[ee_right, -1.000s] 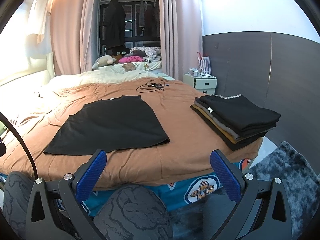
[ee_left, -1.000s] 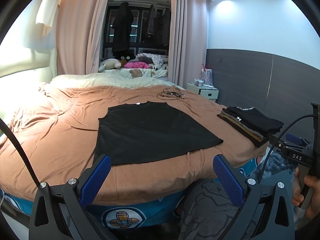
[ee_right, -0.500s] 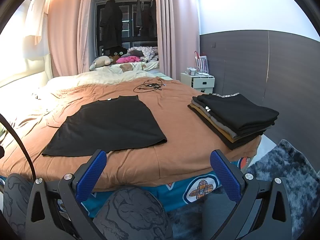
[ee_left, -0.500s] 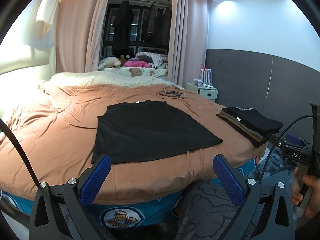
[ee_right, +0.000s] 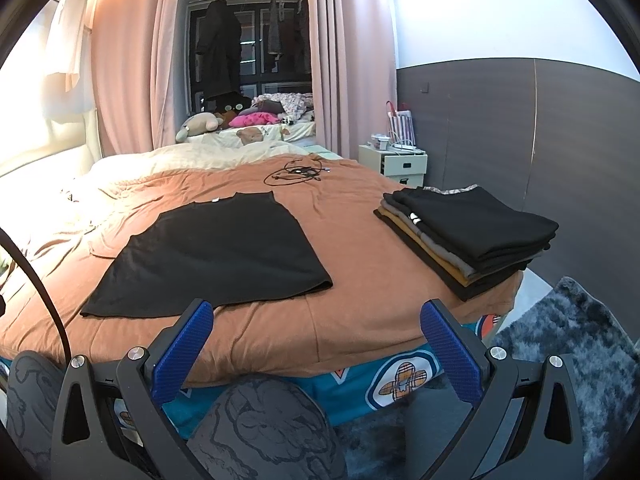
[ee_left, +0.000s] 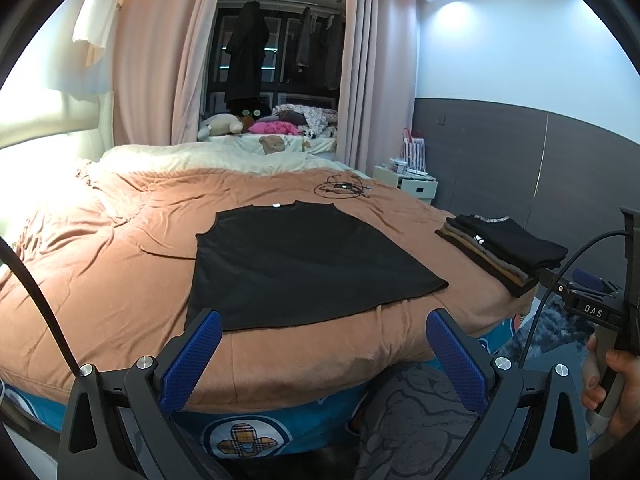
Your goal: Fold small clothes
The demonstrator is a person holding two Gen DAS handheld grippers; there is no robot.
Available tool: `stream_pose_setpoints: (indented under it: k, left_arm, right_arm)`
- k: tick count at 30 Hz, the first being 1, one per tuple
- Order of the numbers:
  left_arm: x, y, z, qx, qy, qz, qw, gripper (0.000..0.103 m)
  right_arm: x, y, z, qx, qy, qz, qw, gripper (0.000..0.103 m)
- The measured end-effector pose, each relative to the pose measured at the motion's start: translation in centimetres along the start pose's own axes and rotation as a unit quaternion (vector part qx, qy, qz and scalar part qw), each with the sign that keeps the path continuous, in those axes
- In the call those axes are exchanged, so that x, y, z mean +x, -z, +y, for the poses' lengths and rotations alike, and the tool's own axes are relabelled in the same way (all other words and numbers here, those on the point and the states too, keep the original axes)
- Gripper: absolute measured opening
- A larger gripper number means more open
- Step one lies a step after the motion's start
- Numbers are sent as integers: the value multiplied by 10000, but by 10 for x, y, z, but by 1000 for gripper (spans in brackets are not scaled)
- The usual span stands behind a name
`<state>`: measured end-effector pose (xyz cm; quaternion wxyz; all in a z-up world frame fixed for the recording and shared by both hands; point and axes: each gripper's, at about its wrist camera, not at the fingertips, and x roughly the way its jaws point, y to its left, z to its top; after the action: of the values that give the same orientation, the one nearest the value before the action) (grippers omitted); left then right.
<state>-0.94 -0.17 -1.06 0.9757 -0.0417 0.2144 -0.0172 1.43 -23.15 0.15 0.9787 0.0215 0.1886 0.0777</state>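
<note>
Since a second ago both cameras have eased slightly toward the bed (ee_left: 100, 264), and nothing on it has shifted. On its rust-brown cover the black garment (ee_left: 296, 268) lies spread flat near the front edge, well apart from the stack of folded clothes (ee_right: 468, 236) at the right corner, with a tangle of cable (ee_right: 298, 172) farther back. The left gripper (ee_left: 324, 354) and right gripper (ee_right: 316, 346) hang before the edge, jaws spread wide, holding nothing.
</note>
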Motion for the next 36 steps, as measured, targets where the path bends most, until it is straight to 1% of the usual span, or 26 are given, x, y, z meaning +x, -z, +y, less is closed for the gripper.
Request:
stream_pose_setpoints:
  k: [18, 21, 23, 26, 28, 30, 32, 36]
  left_arm:
    - [-7, 3, -1, 23, 19, -41, 10000, 102]
    - [-8, 1, 5, 17, -63, 6, 10000, 102]
    - [-8, -3, 11, -8, -52, 25, 10000, 102]
    - [-2, -5, 25, -63, -172, 56, 9998, 102]
    - [5, -4, 38, -194, -170, 95, 9996, 102]
    - [16, -4, 53, -336, -273, 150, 9989, 100]
    - [28, -5, 68, -505, -326, 253, 9979, 91]
    - [53, -8, 98, -788, -430, 412, 9951, 84]
  right_arm:
    - [-4, -1, -6, 85, 7, -6, 10000, 103]
    - [-1, -4, -7, 173, -23, 20, 9998, 103]
    - [4, -7, -7, 201, -29, 42, 9998, 103]
    - [15, -10, -4, 173, 19, 72, 9998, 103]
    - [22, -9, -3, 191, -34, 85, 9998, 103]
    - [31, -11, -3, 221, -142, 108, 9996, 103]
    - [44, -15, -4, 254, -235, 151, 9993, 103]
    - [71, -24, -3, 164, -231, 220, 9994, 103]
